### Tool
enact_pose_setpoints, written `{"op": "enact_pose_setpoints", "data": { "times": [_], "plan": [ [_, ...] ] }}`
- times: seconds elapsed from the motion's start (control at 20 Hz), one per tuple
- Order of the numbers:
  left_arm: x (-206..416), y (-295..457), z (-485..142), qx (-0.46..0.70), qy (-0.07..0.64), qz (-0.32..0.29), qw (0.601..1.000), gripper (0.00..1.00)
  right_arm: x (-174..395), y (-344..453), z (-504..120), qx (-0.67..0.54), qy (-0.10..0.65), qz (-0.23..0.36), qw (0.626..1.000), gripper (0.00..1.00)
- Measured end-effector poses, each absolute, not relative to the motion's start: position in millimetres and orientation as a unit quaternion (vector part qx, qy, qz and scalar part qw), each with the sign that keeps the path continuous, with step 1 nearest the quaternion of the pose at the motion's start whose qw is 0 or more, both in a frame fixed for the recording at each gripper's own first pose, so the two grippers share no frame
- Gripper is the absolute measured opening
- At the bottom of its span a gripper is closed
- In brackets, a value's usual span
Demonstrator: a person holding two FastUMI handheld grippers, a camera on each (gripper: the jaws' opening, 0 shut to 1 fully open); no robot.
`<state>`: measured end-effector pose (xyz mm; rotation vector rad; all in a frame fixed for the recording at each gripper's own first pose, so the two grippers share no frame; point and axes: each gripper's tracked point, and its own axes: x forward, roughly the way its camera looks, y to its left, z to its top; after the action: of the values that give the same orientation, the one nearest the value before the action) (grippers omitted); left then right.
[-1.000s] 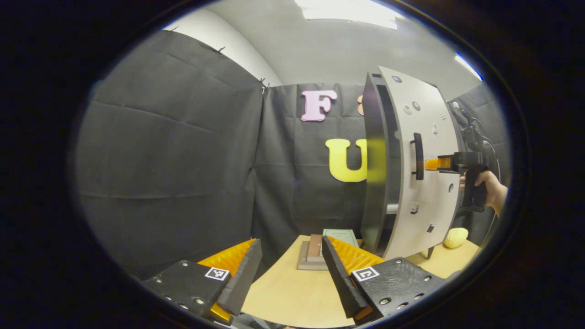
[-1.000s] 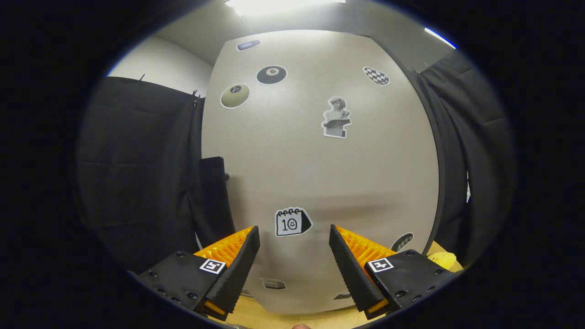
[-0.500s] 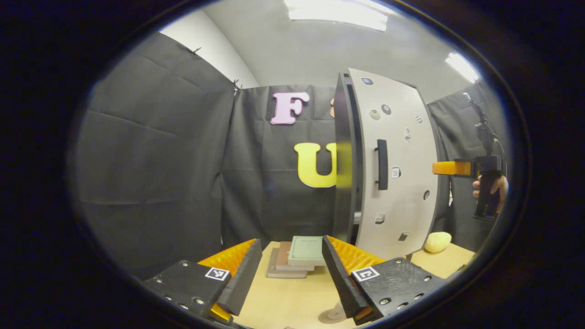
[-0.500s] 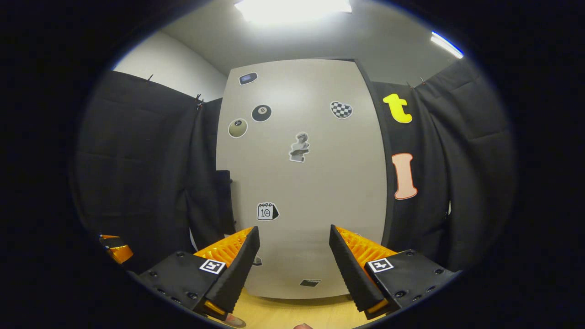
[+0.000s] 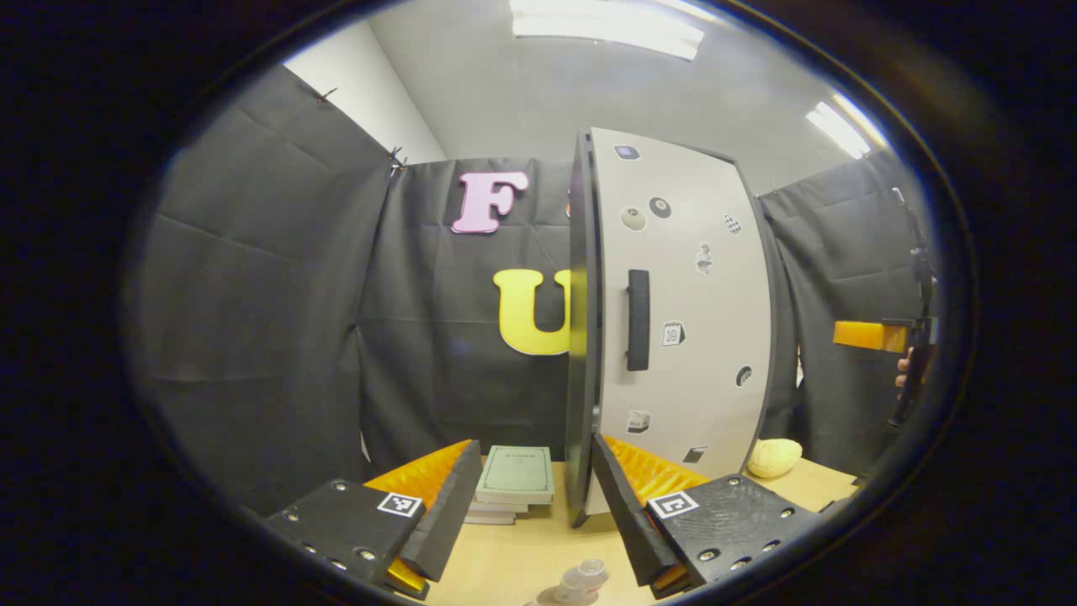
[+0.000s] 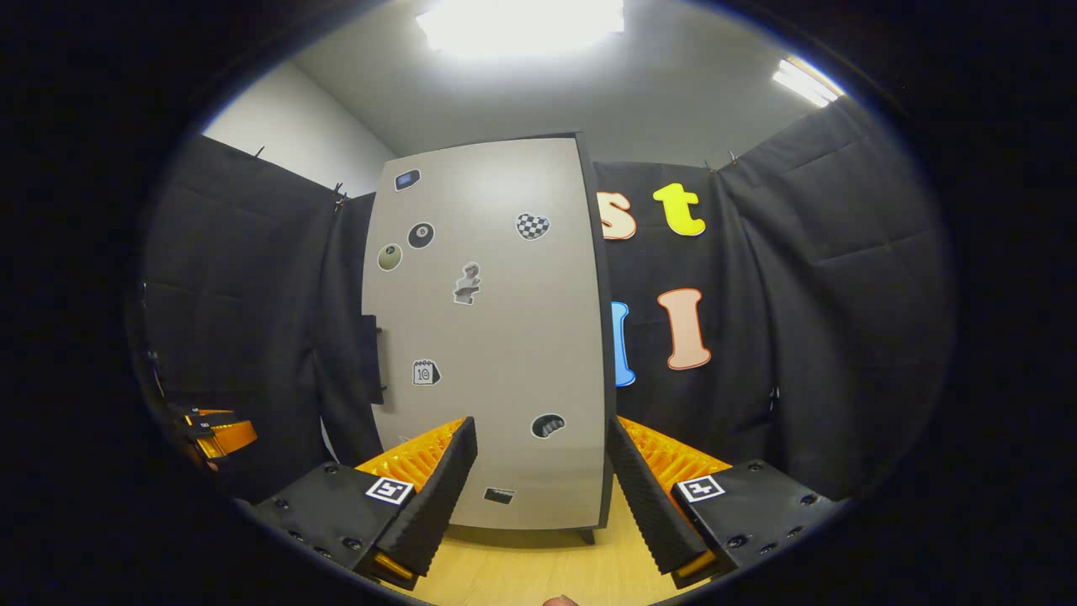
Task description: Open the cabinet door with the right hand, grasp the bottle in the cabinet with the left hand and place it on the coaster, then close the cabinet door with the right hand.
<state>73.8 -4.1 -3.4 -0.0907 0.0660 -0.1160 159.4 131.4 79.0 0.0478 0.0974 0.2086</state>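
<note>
The grey cabinet door (image 5: 698, 337) with stickers lies flush against the dark cabinet body (image 5: 580, 337), its black handle (image 5: 638, 320) free. A small clear bottle (image 5: 582, 579) stands on a round coaster (image 5: 551, 598) at the bottom edge, just below my left gripper (image 5: 535, 446), which is open and holds nothing. My right gripper (image 6: 540, 425) is open too and faces the door (image 6: 496, 337) from a distance. In the left gripper view, the right gripper (image 5: 841, 334) hangs far right in a hand (image 5: 904, 370), well off the handle. The left gripper (image 6: 214, 429) appears at the left edge of the right gripper view.
A stack of books (image 5: 515, 475) lies on the wooden table (image 5: 522, 555) left of the cabinet. A pale yellow rounded object (image 5: 774, 457) sits right of the cabinet. Black cloth walls close in the back and sides.
The door went from ajar to shut. My right gripper drew back from the handle, away from the cabinet. My left gripper pulled back, bringing the bottle and coaster into view.
</note>
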Motion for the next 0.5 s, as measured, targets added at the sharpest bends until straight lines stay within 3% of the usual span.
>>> {"op": "enact_pose_setpoints", "data": {
  "times": [0.25, 0.3, 0.5],
  "plan": [
    [83, -23, 9, -0.039, 0.026, -0.067, 0.997, 0.84, 139, 91, 77, 0.007, 0.042, 0.08, 0.996, 0.98],
    [83, -26, 10, -0.04, 0.026, -0.067, 0.997, 0.8, 136, 85, 77, 0.004, 0.038, 0.075, 0.996, 0.98],
    [85, -15, 20, -0.038, 0.026, -0.063, 0.997, 0.8, 121, 67, 67, -0.009, 0.036, 0.064, 0.997, 0.98]
  ]
}}
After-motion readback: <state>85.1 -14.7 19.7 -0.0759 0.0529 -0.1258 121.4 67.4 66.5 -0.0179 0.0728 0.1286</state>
